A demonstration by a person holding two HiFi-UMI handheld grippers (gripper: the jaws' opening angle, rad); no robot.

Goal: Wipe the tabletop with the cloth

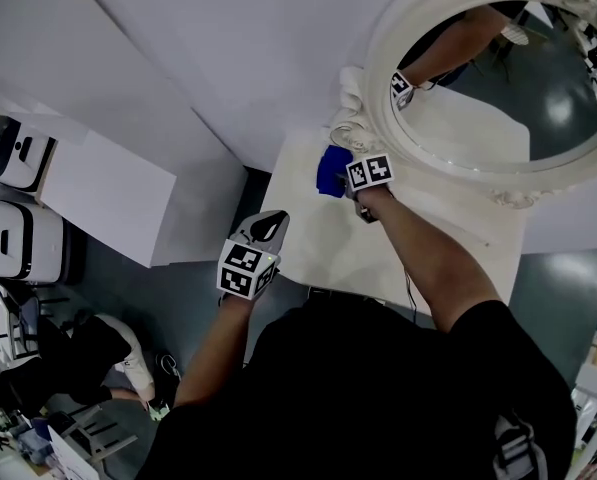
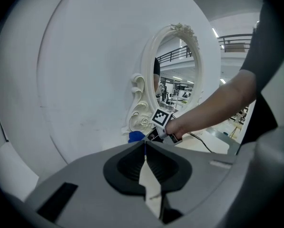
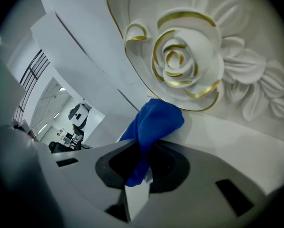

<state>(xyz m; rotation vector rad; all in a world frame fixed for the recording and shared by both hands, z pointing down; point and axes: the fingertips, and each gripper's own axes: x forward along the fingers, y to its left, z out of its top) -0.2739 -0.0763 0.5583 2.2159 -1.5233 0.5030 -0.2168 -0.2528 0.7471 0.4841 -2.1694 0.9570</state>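
A blue cloth point(image 1: 332, 171) lies bunched at the far left corner of the white tabletop point(image 1: 328, 243), close to the mirror's carved base. My right gripper point(image 1: 346, 180) is shut on the cloth point(image 3: 153, 127), whose free end presses on the tabletop point(image 3: 227, 137) beside the carved rose point(image 3: 182, 61). My left gripper point(image 1: 268, 226) hangs off the table's left edge, jaws shut with nothing between them. In the left gripper view the cloth point(image 2: 136, 137) shows as a small blue patch beyond the left gripper point(image 2: 145, 144).
A large oval mirror point(image 1: 498, 78) in an ornate white frame stands at the back of the table. White walls point(image 1: 228, 58) close in behind it. A thin cable point(image 1: 410, 293) hangs from the right gripper. White machines point(image 1: 18, 198) stand on the floor at far left.
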